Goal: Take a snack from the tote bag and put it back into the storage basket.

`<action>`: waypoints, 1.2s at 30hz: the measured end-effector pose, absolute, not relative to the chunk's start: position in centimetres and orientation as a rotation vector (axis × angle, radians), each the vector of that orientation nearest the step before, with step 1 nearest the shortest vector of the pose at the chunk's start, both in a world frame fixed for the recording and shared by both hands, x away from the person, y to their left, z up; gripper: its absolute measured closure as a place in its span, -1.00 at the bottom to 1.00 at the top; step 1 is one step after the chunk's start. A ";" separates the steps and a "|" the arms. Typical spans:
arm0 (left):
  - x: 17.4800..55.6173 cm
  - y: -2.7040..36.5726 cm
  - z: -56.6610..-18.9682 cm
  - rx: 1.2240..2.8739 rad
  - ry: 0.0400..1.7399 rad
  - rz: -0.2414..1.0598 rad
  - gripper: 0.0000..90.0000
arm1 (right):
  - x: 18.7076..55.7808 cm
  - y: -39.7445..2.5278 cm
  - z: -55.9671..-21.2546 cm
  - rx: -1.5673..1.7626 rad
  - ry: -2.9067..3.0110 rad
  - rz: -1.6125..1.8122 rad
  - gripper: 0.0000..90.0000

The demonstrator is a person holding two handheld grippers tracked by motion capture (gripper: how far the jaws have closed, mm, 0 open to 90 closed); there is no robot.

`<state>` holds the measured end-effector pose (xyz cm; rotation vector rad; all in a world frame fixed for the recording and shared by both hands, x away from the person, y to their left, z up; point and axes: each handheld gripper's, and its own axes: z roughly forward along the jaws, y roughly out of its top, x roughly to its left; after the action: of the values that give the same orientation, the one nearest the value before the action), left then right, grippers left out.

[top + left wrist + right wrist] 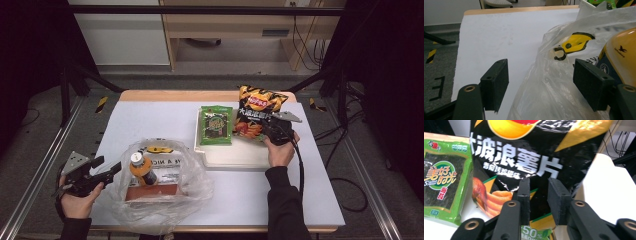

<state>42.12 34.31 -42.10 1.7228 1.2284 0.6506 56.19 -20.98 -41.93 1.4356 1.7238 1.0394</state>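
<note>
1. Right now my right gripper [270, 126] has its jaws clamped on the lower edge of the black chip bag [256, 112], holding it upright over the far right part of the white tray [235, 157]; in the right gripper view the bag's crumpled foil [534, 162] sits pinched between the two pads.
2. The tray sits right of the table's centre and also carries a green seaweed packet [216, 125], lying flat just left of the chip bag, close beside it.
3. Near the front left corner of the table [150, 117] lies a clear plastic bag [160, 185], crumpled and open; inside it I see a bottle with a yellow label and white cap [141, 169], tilted, resting above a reddish-brown box [152, 192].
4. My left gripper [107, 169] hovers at the plastic bag's left edge, jaws spread wide; in the left gripper view the film [549, 82] bulges between the pads, and I cannot tell whether either pad touches it.
5. The bottle's yellow shoulder [621, 55] shows close behind the pad on that view's right.
</note>
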 end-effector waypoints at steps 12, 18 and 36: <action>42.1 34.4 -42.2 1.724 1.229 0.647 -0.37 | 57.2 -21.1 -41.8 1.452 1.781 1.013 -0.01; 42.1 34.3 -42.2 1.724 1.228 0.650 -0.37 | 56.5 -21.0 -41.7 1.416 1.799 1.036 -0.01; 41.7 34.4 -41.5 1.700 1.206 0.641 -0.34 | 49.7 -20.5 -38.6 1.257 1.837 1.262 -0.02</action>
<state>41.69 34.37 -41.50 1.7001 1.2058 0.6411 49.72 -20.45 -38.60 1.2566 1.8372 1.2622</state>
